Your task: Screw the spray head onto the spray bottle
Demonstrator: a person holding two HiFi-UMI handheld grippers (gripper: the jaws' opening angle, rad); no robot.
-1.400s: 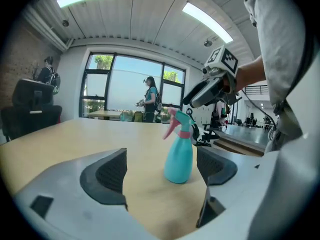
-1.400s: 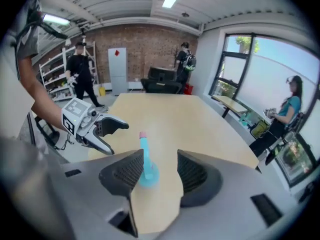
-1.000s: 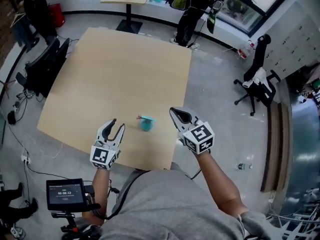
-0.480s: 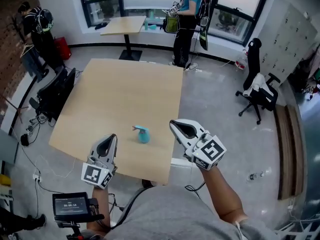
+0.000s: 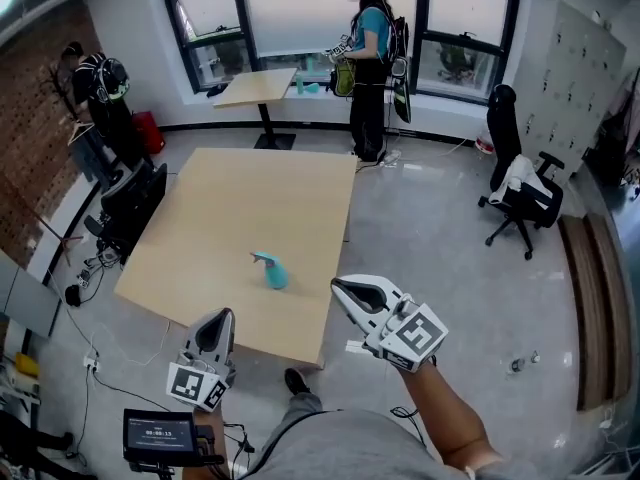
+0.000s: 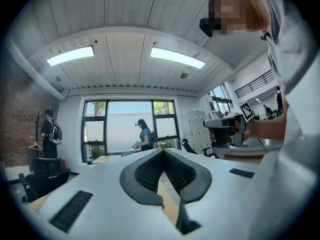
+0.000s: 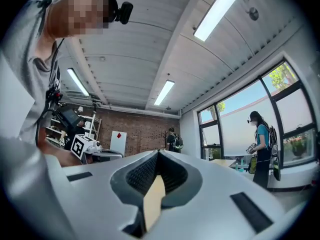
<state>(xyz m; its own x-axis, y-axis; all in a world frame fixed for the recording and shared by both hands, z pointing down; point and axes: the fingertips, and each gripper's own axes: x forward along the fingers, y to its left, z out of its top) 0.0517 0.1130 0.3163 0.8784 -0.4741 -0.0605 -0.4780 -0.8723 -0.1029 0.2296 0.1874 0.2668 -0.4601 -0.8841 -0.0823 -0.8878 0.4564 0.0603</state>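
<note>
My left tongs (image 5: 221, 317) and right tongs (image 5: 340, 288) are closed and empty, held back by the near edge of the tabletop (image 5: 250, 198). The teal spray bottle (image 5: 271, 274) stands there alone (spray head (image 5: 262, 258) apparently on), so the job is likely finished.

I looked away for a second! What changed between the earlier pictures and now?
Both grippers pulled back off the light wooden table toward the person. The white left gripper, open before, has closed on nothing. The white right gripper stayed shut and empty. The small teal plastic spray bottle stayed standing on the table, untouched.
</note>
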